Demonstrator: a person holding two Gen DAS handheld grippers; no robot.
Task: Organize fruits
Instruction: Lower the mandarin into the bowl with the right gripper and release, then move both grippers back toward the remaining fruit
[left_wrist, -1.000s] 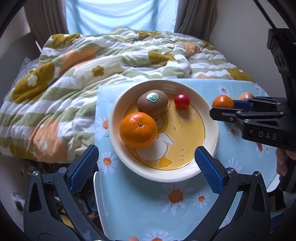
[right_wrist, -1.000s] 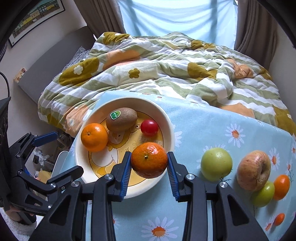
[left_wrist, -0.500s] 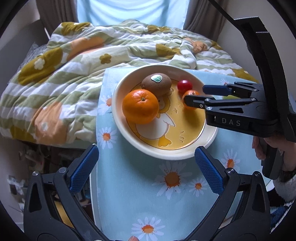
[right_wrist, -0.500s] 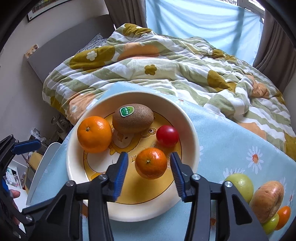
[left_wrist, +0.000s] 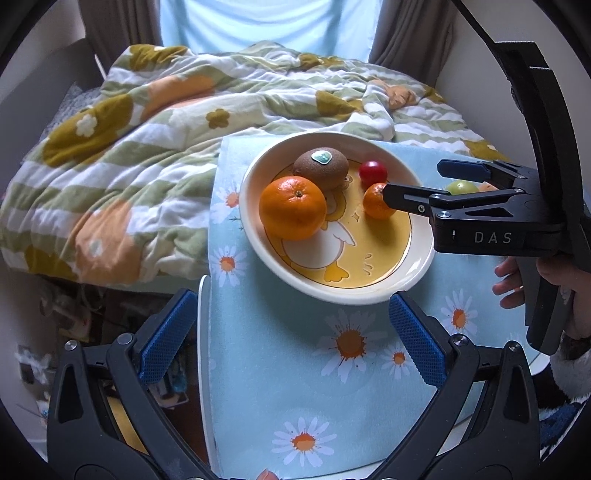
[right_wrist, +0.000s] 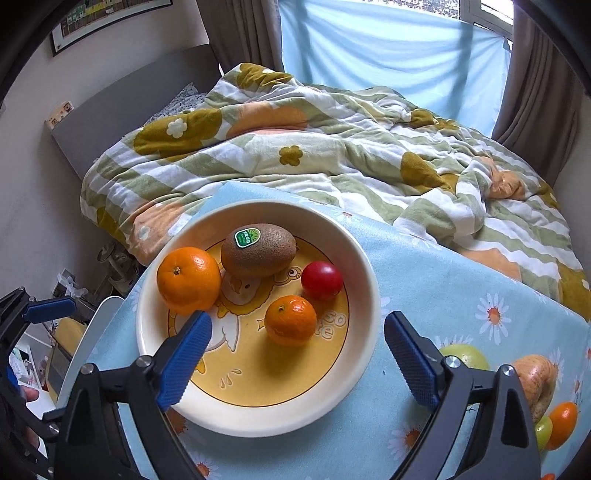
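Beyond both grippers, farthest out, lies a rumpled flowered quilt (right_wrist: 332, 158) on a bed. Nearer, a blue daisy-print tablecloth (right_wrist: 443, 288) runs under both pairs of jaws. On it sits a cream plate (right_wrist: 365, 295) with a yellow duck picture, straight ahead of the right gripper (right_wrist: 295, 354) and partly between its fingers; for the left gripper (left_wrist: 291, 339) the plate lies just beyond the fingertips.

The right gripper's jaws have just been opening and now stand wide, touching nothing. The small mandarin (right_wrist: 290, 319) rests on the plate just ahead of the gap, free of both blue pads (right_wrist: 184, 354). The left gripper's jaws are spread wide too, with only tablecloth between them.

On the plate, beyond the right jaws to the left, is a large orange (right_wrist: 188, 280), touching a kiwi (right_wrist: 258, 250) with a green sticker. A red cherry tomato (right_wrist: 321, 280) sits just past the mandarin, close beside it.

Off the plate, to the right of the right gripper's right finger, lie a green apple (right_wrist: 465, 356), a brownish apple (right_wrist: 535, 380), a small orange fruit (right_wrist: 563, 421) and a small green fruit (right_wrist: 543, 428), partly hidden behind the finger. A person's hand (left_wrist: 517, 280) shows on the right gripper's handle in the left wrist view.
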